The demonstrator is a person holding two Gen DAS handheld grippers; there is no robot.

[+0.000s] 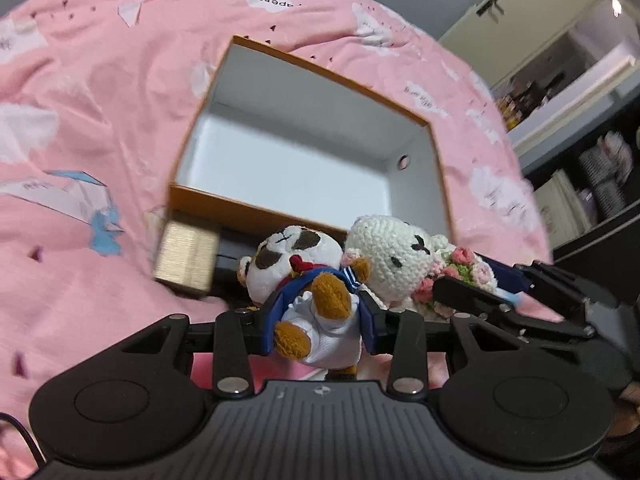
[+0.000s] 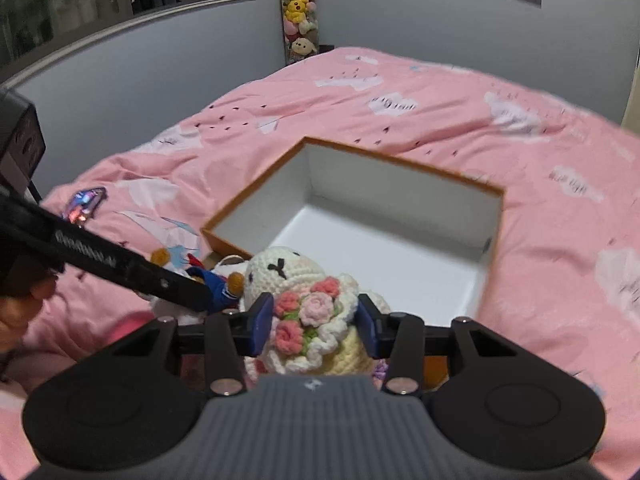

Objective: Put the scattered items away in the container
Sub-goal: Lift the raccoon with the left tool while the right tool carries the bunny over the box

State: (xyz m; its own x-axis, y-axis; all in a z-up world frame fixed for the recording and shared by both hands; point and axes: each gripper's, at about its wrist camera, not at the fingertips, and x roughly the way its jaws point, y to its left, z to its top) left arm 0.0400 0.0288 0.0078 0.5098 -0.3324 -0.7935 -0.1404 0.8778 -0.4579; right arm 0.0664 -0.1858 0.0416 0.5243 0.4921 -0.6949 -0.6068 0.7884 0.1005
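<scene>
Black left gripper (image 1: 320, 330) and right gripper (image 2: 314, 326): blue-padded jaws, silver screws, ribbed grey housings.

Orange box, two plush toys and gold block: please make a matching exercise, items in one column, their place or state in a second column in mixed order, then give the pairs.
Items:
1. orange box
2. panda plush
3. crochet bunny
4. gold block

States:
A. held in the right tool
B. open, white inside, nothing in it
C. lying on the pink bedcover beside the box
D. held in the left tool

Pairs: 1-B, 2-D, 3-A, 4-C
</scene>
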